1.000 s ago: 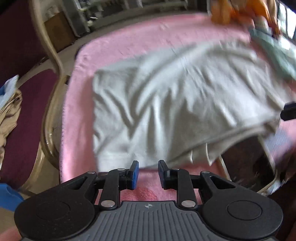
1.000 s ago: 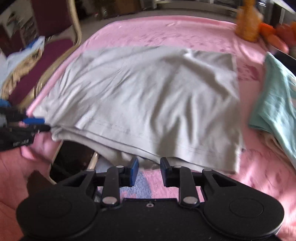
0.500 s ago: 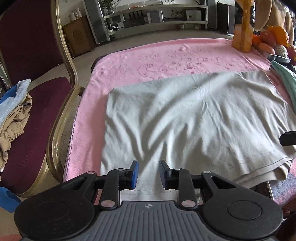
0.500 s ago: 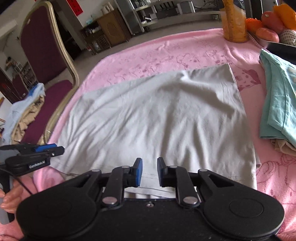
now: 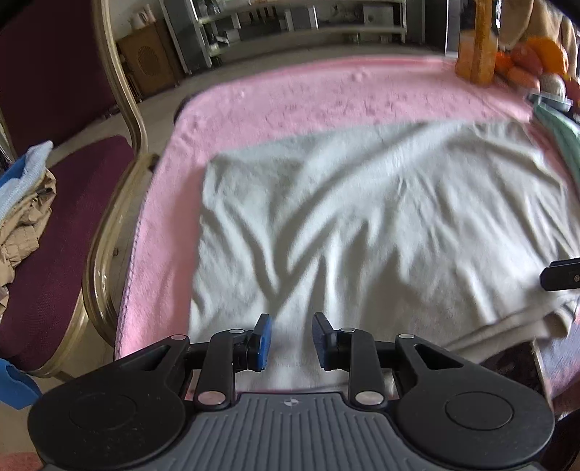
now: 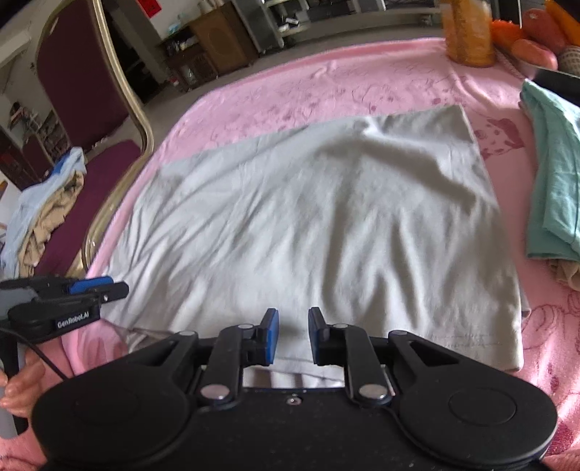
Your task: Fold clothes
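one grey shirt (image 6: pixel 319 224) lies folded flat on the pink cover (image 6: pixel 326 87), its near hem at the table's near edge. two grippers hover over that hem: the left gripper (image 5: pixel 289 342) near the left corner, the right gripper (image 6: pixel 293 335) further right — each with fingers a little apart, gripping nothing. one chair (image 5: pixel 72 203) stands left, with a heap of clothes (image 6: pixel 47 203) on its seat. only the right view shows the teal stack (image 6: pixel 554 174) clearly, and a hand (image 6: pixel 21 380) on the left tool. bare pink cover lies far and left of the shirt.

Maroon chair (image 5: pixel 65 203) left; orange jar (image 6: pixel 467 32), fruit (image 6: pixel 536 32) far right
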